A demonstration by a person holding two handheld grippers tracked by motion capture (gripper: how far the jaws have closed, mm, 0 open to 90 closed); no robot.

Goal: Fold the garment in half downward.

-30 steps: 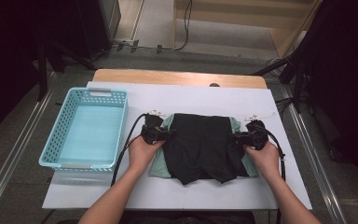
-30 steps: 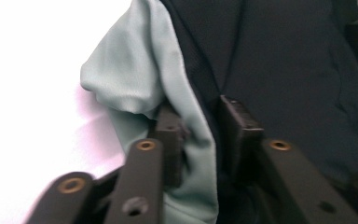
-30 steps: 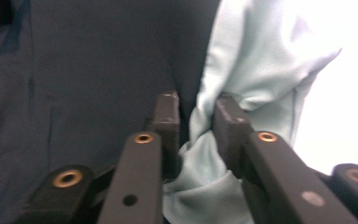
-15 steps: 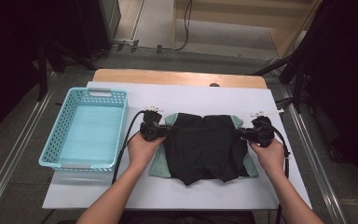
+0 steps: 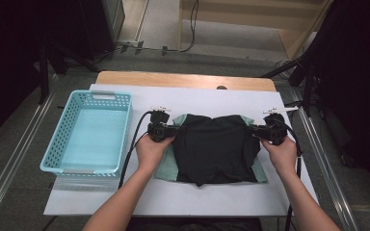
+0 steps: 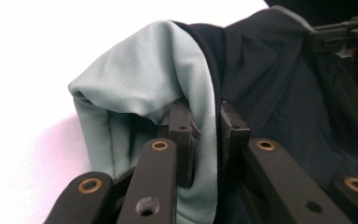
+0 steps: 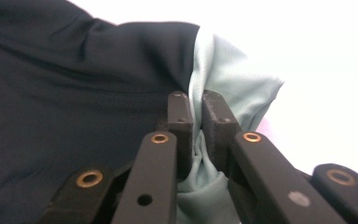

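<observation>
Black T-shirt (image 5: 216, 147) w/ pale green sleeves lies at frame centre on white surface (image 5: 183, 197). Left tool (image 5: 171, 131) clamped on shirt's left sleeve seam; jaws just closed, fabric pinched between. Right tool (image 5: 259, 131) clamped on right sleeve seam, jaws likewise just closed on cloth. Turquoise basket (image 5: 89, 132) at left of frame, apart from shirt.

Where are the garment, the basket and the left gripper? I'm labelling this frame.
garment (image 5: 217, 149), high view, middle of its black panel.
basket (image 5: 58, 144), high view, its left wall.
left gripper (image 6: 205, 122), left gripper view, between its fingertips, pinching pale green fabric.
</observation>
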